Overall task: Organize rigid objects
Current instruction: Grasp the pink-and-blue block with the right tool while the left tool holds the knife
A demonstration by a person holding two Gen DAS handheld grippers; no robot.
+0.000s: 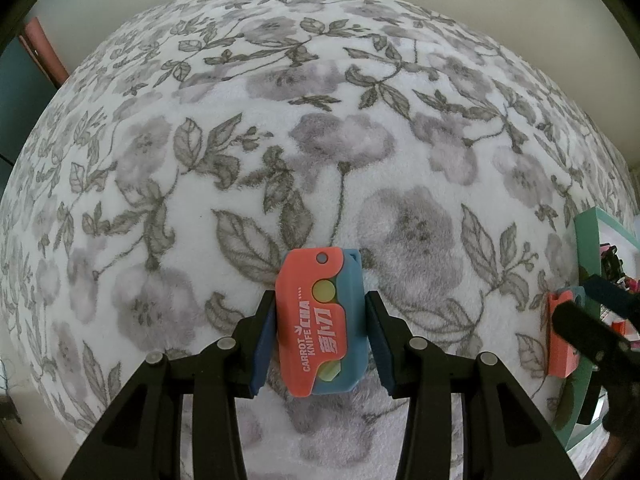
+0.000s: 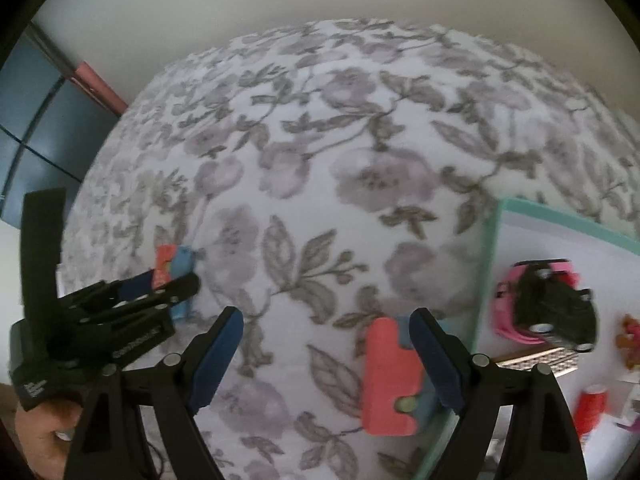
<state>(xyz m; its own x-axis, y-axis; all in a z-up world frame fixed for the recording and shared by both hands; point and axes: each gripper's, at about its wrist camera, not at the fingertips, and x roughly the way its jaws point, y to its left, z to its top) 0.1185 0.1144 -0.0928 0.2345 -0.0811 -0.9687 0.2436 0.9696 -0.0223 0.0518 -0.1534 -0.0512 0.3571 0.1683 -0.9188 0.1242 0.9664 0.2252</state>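
Observation:
A coral and blue toy "carrot knife" (image 1: 322, 322) lies on the floral blanket between the fingers of my left gripper (image 1: 320, 320). The pads stand just beside its sides with small gaps, so the gripper is open around it. The same knife shows far left in the right wrist view (image 2: 176, 268). A second coral and blue carrot knife (image 2: 394, 376) lies by the teal box wall, next to the right finger of my right gripper (image 2: 328, 344), which is wide open and empty. That second knife also shows at the right in the left wrist view (image 1: 562, 336).
A teal-rimmed box (image 2: 486, 280) stands at the right, holding a pink and black toy car (image 2: 548, 304), a red cup (image 2: 590, 408) and small items. The floral blanket (image 1: 320, 140) covers the surface. A dark cabinet (image 2: 40, 112) stands far left.

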